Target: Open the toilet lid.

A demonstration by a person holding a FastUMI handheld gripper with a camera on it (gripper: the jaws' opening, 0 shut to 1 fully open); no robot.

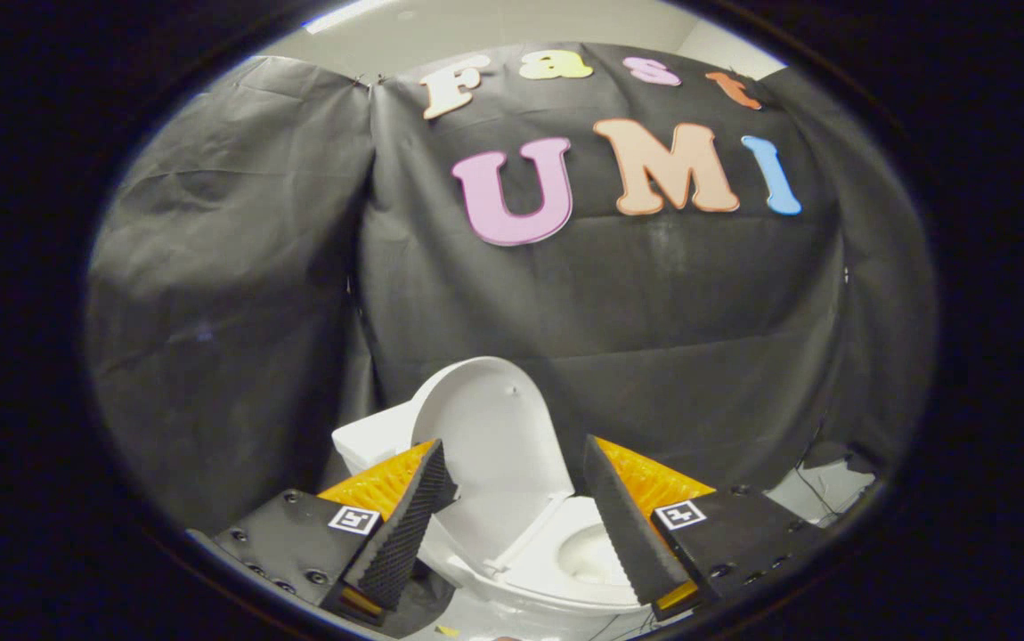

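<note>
Black cloth (672,294) hangs as the booth's wall across the far side of the scene, creased and draped in folds, with a second panel (218,294) of it on the left meeting the first at a vertical seam. Above the cloth a strip of pale ceiling (476,22) shows, with a bright light fixture at its left end. At the far right, low against the cloth, a patch of pale floor (819,494) carries some thin dark cables. A white toilet (512,552) stands near, in front of the cloth. Its lid (490,427) is raised, standing nearly upright and leaning back toward the tank (374,441), whose white corner shows just left of the lid. Below the lid the seat (565,525) lies down on the bowl, and the opening of the bowl (588,556) shows to the right of the hinge. The hand-held gripper (512,525) hovers near the toilet with its fingers spread wide apart, the left finger (405,525) and the right finger (623,534) standing on either side of the lid and seat as seen from the camera. Nothing is held between them; whether either finger touches the toilet cannot be told, though both seem to be apart from it. Each finger's mount carries a small square marker on its upper face
</note>
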